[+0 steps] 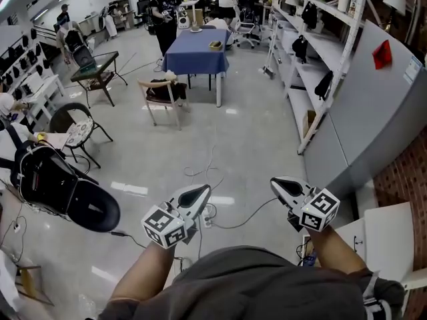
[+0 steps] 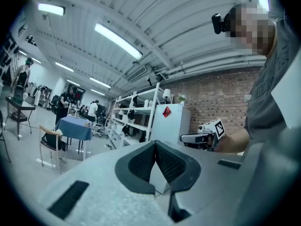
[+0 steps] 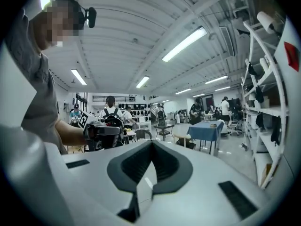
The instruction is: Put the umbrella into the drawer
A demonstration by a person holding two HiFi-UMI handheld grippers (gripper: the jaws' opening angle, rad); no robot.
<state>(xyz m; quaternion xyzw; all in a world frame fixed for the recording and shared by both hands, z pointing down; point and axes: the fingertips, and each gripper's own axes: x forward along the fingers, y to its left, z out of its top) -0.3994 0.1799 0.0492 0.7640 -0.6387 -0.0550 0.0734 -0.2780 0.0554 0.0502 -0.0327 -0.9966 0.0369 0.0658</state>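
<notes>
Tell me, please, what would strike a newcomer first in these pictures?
The left hand-held gripper and the right hand-held gripper are held side by side low in the head view, both shut and empty. Beyond them a blue-clothed table stands at top centre, and white shelving runs along the right.

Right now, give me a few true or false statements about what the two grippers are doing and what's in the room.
1. The left gripper is shut and empty. True.
2. The right gripper is wide open. False: it is shut, with nothing held.
3. The table has a blue cloth. True.
4. The shelves stand left of the table. False: in the head view they stand to its right.
</notes>
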